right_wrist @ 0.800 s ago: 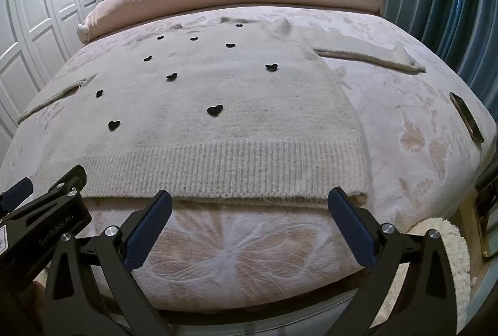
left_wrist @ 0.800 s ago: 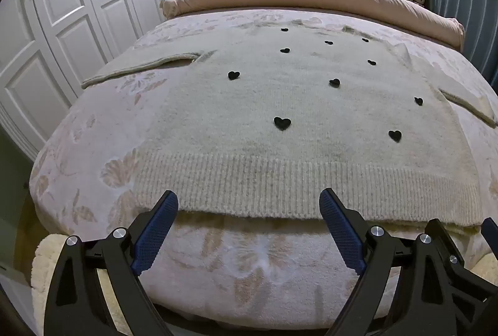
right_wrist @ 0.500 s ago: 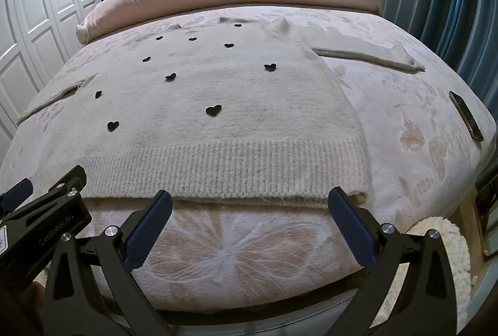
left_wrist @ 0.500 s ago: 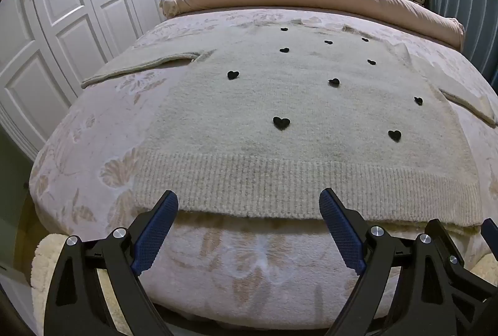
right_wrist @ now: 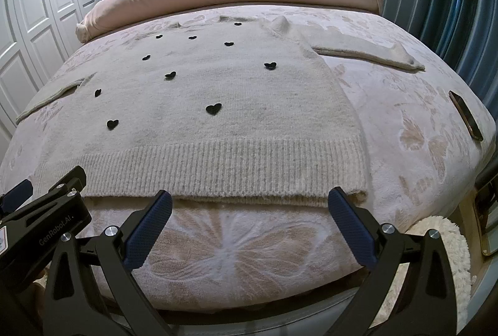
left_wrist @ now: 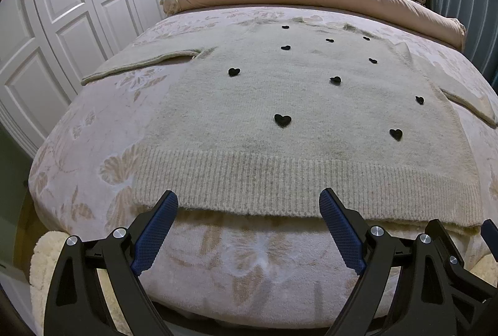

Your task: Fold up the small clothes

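Nothing was shifted: both grippers were kept spread, empty, before the sweater hem; folding unstarted.

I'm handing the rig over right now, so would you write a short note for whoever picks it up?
Left gripper: open, empty, at the sweater's hem.
Right gripper: open, empty, at the hem's right part.
Sweater: cream knit with black hearts, flat on the bed, both sleeves spread out, hem toward you.
A phone lies near the bed's right edge.
Done: sweater laid out.
Left: all folding, nothing gripped yet.
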Motion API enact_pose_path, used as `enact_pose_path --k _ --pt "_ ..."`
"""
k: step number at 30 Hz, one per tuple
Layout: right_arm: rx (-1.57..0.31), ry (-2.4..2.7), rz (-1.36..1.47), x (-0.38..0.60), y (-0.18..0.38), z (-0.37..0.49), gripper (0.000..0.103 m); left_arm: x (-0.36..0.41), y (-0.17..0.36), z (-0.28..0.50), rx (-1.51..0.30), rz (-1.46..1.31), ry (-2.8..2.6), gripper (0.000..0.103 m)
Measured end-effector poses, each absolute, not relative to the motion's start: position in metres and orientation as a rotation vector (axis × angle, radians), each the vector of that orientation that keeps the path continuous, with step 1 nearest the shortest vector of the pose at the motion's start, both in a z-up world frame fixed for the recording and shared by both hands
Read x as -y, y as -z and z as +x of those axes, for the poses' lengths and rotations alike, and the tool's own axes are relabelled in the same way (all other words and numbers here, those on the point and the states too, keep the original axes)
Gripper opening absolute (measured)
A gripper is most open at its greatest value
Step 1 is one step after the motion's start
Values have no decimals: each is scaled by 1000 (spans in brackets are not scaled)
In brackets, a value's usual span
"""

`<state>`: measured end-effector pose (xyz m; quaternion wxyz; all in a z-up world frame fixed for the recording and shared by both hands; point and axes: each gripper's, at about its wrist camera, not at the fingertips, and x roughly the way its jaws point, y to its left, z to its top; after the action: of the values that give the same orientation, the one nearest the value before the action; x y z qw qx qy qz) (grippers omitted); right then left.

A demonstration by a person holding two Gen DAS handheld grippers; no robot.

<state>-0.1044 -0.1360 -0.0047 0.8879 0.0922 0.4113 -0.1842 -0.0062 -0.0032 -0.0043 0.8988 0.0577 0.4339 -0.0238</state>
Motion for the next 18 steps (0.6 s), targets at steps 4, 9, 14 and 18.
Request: enact_pose_path --k 4,9,14,18 --pt "-856 383 191 136 5 -104 98 6 6 -11 -899 122 50 89" --pt "-857 383 192 134 4 -103 98 -4 4 -5 -907 116 49 89" --pt "-857 383 191 135 5 -103 98 -1 4 -1 -917 116 48 89" --pt "-857 384 190 135 5 -103 98 -1 4 -1 -917 116 48 89"
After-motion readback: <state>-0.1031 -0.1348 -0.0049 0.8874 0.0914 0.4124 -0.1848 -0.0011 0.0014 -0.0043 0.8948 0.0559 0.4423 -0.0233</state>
